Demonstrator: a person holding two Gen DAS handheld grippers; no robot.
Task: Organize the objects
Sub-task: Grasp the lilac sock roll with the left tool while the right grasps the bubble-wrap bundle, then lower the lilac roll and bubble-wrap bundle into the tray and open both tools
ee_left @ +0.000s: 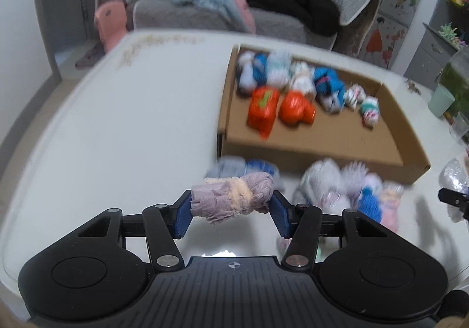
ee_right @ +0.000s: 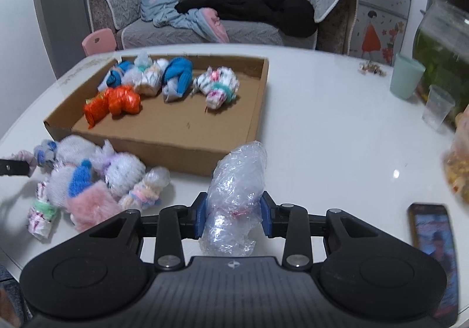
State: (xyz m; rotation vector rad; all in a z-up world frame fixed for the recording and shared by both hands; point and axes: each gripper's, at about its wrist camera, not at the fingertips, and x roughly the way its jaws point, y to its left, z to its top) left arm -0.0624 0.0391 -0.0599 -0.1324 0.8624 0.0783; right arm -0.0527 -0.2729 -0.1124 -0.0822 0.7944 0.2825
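Observation:
My left gripper (ee_left: 233,211) is shut on a mauve and cream sock bundle (ee_left: 234,196), held above the white table. My right gripper (ee_right: 234,215) is shut on a clear plastic-wrapped bundle (ee_right: 236,199), just in front of the cardboard box. The shallow cardboard box (ee_left: 307,149) (ee_right: 187,149) holds several rolled sock bundles, among them two orange ones (ee_left: 263,108) (ee_right: 117,102) and blue ones (ee_right: 177,76). A pile of loose sock bundles (ee_left: 348,190) (ee_right: 96,178) lies on the table before the box. The left gripper's tip (ee_right: 14,167) shows at the right wrist view's left edge.
A green cup (ee_right: 406,79), a clear plastic cup (ee_right: 436,108) and a fish tank (ee_right: 442,49) stand at the table's right. A phone (ee_right: 436,252) lies near the right front. A snack bag (ee_right: 458,164) sits at the right edge. A sofa (ee_right: 222,32) and pink chair (ee_right: 98,42) stand behind.

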